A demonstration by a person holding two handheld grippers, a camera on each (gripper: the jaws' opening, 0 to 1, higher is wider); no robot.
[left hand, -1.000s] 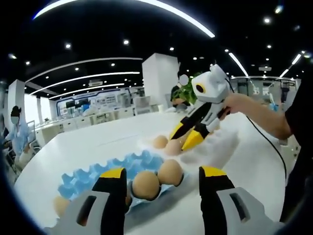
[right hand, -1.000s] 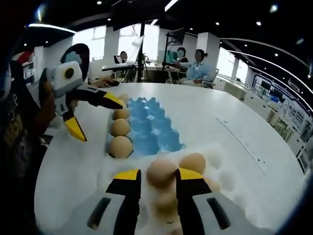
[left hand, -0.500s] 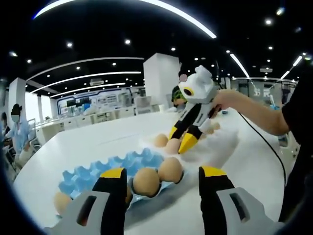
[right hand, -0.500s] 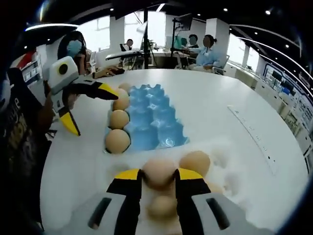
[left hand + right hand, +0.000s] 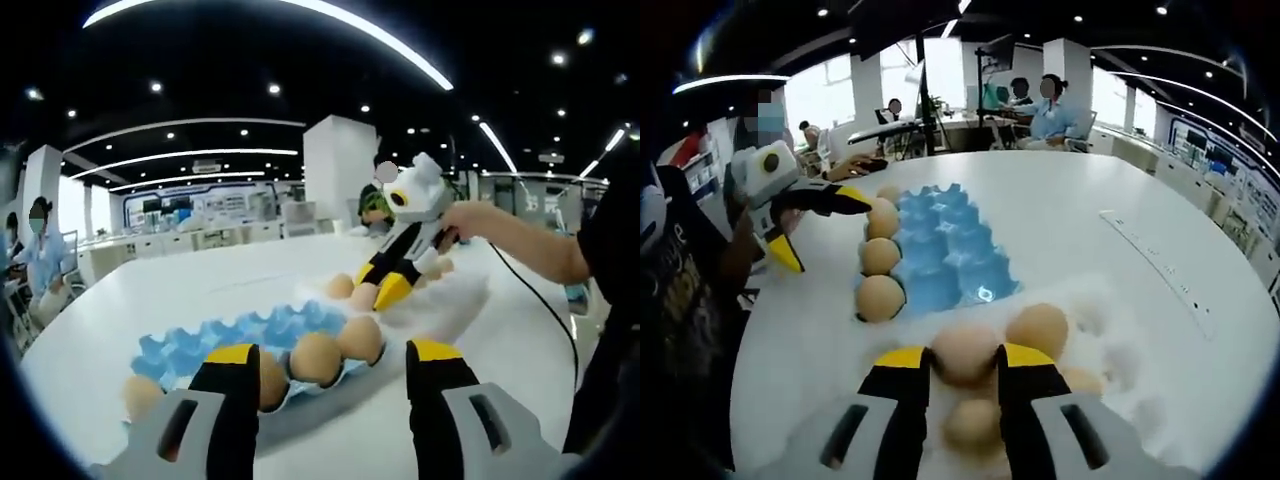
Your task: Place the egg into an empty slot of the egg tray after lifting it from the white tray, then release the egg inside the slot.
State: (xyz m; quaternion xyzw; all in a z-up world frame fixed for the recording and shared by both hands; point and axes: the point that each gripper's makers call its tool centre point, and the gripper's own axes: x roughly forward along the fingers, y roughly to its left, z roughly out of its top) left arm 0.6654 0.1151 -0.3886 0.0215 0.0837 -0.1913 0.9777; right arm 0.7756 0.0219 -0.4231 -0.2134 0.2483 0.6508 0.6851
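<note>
Left gripper view: the left gripper (image 5: 330, 385) hangs spread and empty over the near edge of the blue egg tray (image 5: 215, 335), whose front row holds eggs.

Right gripper view: the right gripper (image 5: 965, 365) is clamped on the egg (image 5: 964, 350) above the white tray (image 5: 1110, 350). Too hard a squeeze could crack it; carried low, it might knock the tray's filled row (image 5: 880, 260)

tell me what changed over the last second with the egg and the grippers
The right hand-held gripper has raised the egg it clamps: another egg in the white tray now shows below it. The left hand-held gripper stays open and empty above the blue egg tray, whose three eggs sit as before.
</note>
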